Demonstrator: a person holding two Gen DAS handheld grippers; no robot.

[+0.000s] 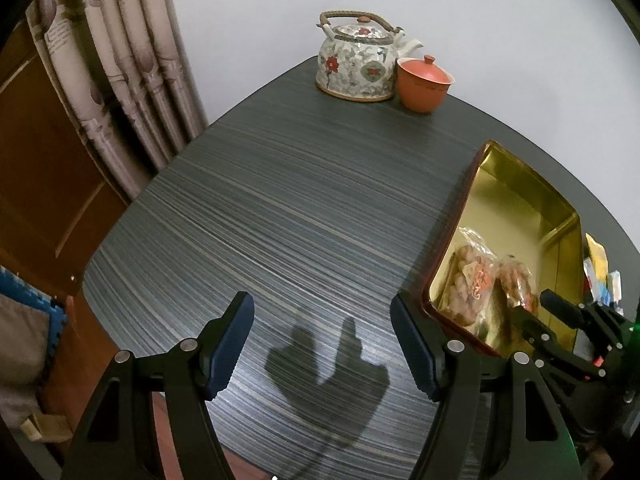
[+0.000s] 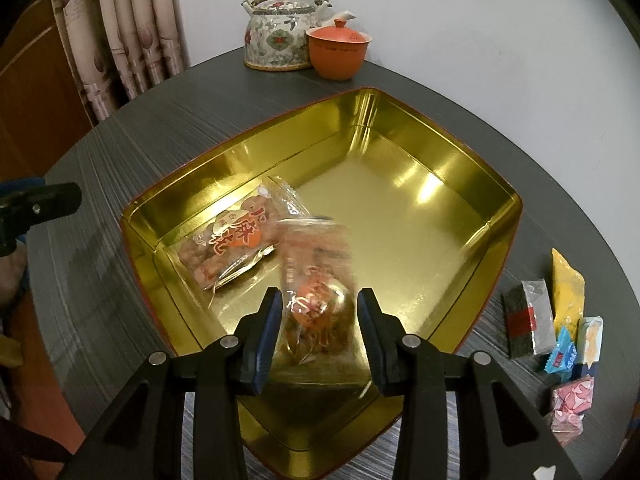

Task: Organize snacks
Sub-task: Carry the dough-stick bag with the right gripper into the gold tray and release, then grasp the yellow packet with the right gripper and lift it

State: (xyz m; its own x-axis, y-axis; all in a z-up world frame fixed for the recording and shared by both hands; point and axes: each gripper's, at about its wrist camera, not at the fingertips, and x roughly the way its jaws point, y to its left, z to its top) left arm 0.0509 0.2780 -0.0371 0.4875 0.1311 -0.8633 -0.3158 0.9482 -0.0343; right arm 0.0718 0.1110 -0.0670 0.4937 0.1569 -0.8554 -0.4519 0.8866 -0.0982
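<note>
Right tool (image 2: 318, 332) tilted down, gripping snack packet (image 2: 314, 280).

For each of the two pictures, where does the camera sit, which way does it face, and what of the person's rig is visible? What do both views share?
Left wrist: on the left gripper, looking down at bare table; its jaws stand open and empty, and the right gripper shows at right.
Right wrist: on the right gripper, looking down into the gold tin; its jaws hold a snack packet.
Shared: the tin, the packet lying in it, teapot, orange lidded cup.
</note>
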